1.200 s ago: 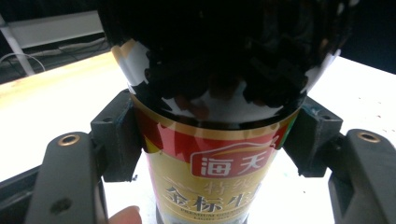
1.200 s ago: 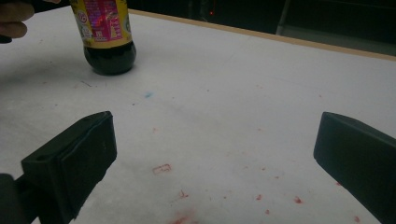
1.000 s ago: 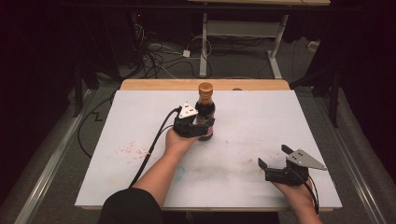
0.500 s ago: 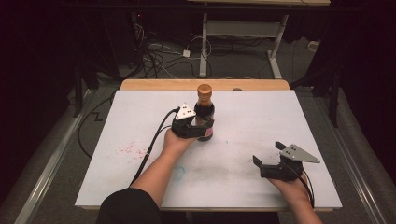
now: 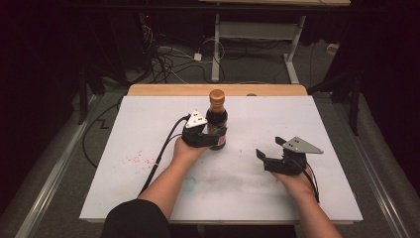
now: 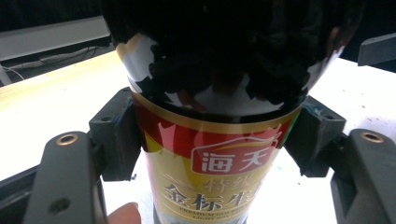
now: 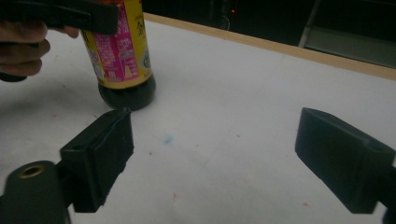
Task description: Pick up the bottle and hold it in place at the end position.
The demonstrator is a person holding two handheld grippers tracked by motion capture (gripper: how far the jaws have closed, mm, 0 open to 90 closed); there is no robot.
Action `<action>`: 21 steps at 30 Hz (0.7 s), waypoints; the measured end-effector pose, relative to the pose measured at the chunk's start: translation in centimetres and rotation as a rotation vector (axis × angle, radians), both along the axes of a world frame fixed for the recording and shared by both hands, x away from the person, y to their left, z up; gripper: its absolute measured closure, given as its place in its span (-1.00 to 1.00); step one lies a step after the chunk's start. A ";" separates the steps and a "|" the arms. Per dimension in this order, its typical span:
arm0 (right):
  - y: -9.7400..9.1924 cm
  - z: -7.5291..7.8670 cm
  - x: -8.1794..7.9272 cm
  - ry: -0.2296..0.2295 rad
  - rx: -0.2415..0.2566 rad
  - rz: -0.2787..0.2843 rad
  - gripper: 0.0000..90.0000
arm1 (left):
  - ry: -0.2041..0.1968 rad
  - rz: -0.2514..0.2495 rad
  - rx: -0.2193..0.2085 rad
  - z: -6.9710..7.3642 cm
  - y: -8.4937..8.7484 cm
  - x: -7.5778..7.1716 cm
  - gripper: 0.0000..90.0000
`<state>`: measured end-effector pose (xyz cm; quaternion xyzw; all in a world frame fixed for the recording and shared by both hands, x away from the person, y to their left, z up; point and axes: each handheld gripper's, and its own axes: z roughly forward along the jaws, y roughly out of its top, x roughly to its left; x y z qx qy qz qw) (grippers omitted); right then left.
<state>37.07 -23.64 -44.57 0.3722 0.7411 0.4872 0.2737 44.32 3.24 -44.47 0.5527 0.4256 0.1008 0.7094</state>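
A dark sauce bottle (image 5: 217,119) with a brown cap and a yellow and red label stands upright on the white table top (image 5: 138,124), toward the back middle. My left gripper (image 5: 214,139) is shut on its lower body, and both pads press the label (image 6: 215,158). My right gripper (image 5: 269,148) hovers low over the table, to the right of the bottle and nearer the person. It is open; its jaws have just been closing a little with nothing between them. In the right gripper view (image 7: 215,140) the bottle (image 7: 119,51) stands ahead at the upper left.
A wooden strip (image 5: 168,89) borders the table's far edge. Cables (image 5: 168,59) and a desk frame (image 5: 257,34) lie on the dark floor behind. Faint pink specks (image 5: 138,158) mark the table at left. The left gripper's cable (image 5: 158,158) trails back along the forearm.
My right gripper has moved left and slightly up the table toward the bottle, and its jaws stand a little narrower. The left gripper and bottle have stayed put.
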 end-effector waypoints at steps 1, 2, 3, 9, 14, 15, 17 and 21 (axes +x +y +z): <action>0.0 0.0 0.0 0.000 0.000 0.000 -0.63 | 0.000 0.000 0.000 0.0 0.0 0.0 -0.38; 0.5 0.3 0.4 -0.002 0.002 0.002 -0.62 | -0.001 -0.001 0.003 0.0 0.0 0.0 -0.38; 0.7 0.5 0.6 -0.005 0.003 0.004 -0.60 | 0.000 -0.003 0.003 0.0 0.1 0.1 -0.38; 1.8 1.3 1.6 -0.012 0.029 0.034 -0.30 | 0.007 0.011 -0.059 0.2 -0.4 0.0 -0.38; 2.5 1.6 2.2 -0.022 0.037 0.062 0.06 | 0.005 -0.001 0.011 0.1 0.1 -0.1 -0.38; 2.6 1.7 2.3 -0.018 0.039 0.062 0.14 | 0.005 -0.001 0.011 0.1 0.1 0.0 -0.38; 2.8 1.9 2.6 -0.017 0.040 0.069 0.33 | 0.005 0.001 0.009 0.1 0.0 0.0 -0.38; 3.1 2.2 3.1 -0.013 0.044 0.056 0.69 | 0.009 0.017 -0.058 0.2 -0.4 0.0 -0.38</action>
